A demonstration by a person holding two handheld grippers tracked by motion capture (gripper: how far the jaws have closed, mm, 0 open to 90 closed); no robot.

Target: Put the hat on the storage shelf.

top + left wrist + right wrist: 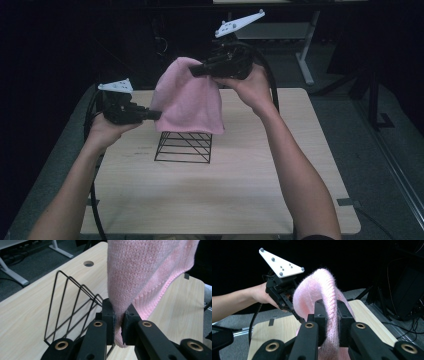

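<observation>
While we are looking from the high view, both claws are holding a pink knit hat [187, 100] above a black wire rack [183, 147] on the worktop [240, 185]. Left claw [119, 322] is pinching its ribbed hem. Right claw [331, 315] is clamping the fuzzy fabric.

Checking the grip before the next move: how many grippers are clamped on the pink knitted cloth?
2. The left gripper pinches the pink knitted cloth at its lower left corner; the right gripper holds its top edge, above the black wire rack.
</observation>
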